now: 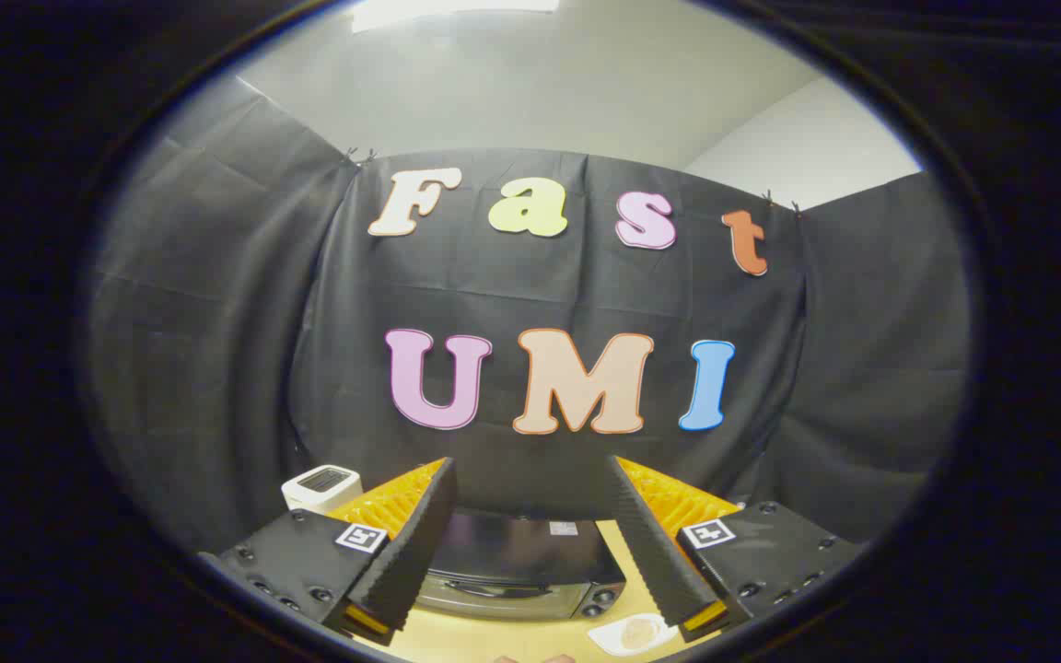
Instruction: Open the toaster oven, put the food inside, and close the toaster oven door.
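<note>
The black toaster oven [517, 564] stands on the light wooden table, seen from above between my two fingers, with its door shut and the handle facing me. A small white plate holding a pale round piece of food [638, 632] lies on the table in front of the oven's right corner, beside my right finger. My gripper [530, 474] is open, held high above the oven with nothing between its fingers.
A white slot toaster [321, 488] stands to the left of the oven, behind my left finger. Black cloth walls close the booth at the back and on both sides. The wooden table [494, 640] shows in front of the oven.
</note>
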`<state>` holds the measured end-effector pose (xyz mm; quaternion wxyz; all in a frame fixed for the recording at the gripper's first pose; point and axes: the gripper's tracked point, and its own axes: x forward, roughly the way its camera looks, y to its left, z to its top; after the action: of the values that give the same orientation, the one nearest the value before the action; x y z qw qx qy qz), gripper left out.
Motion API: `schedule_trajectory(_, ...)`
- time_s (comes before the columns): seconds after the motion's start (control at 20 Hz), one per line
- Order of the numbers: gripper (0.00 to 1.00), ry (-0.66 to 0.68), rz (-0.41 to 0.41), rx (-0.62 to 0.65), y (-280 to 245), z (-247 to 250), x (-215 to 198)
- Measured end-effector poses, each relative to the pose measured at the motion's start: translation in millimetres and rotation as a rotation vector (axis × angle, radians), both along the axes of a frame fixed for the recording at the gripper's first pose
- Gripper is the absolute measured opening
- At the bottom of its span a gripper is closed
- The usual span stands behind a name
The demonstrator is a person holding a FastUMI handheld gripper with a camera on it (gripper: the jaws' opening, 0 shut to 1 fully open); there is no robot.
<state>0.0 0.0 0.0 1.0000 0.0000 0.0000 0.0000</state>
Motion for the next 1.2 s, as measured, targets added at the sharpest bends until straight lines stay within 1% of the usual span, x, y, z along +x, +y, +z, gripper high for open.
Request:
schedule_trajectory(0.25, 1.00, -0.004, 0.006, 0.003, 9, -2, 0)
schedule_trajectory(0.55, 1.00, 0.033, -0.002, -0.015, 13, -14, 0)
schedule_trajectory(0.9, 1.00, 0.046, 0.011, -0.011, 22, -20, -1)
schedule_trajectory(1.05, 1.00, 0.045, 0.016, -0.013, 25, -23, 2)
schedule_trajectory(1.2, 1.00, 0.054, 0.020, 0.009, 26, -37, 11)
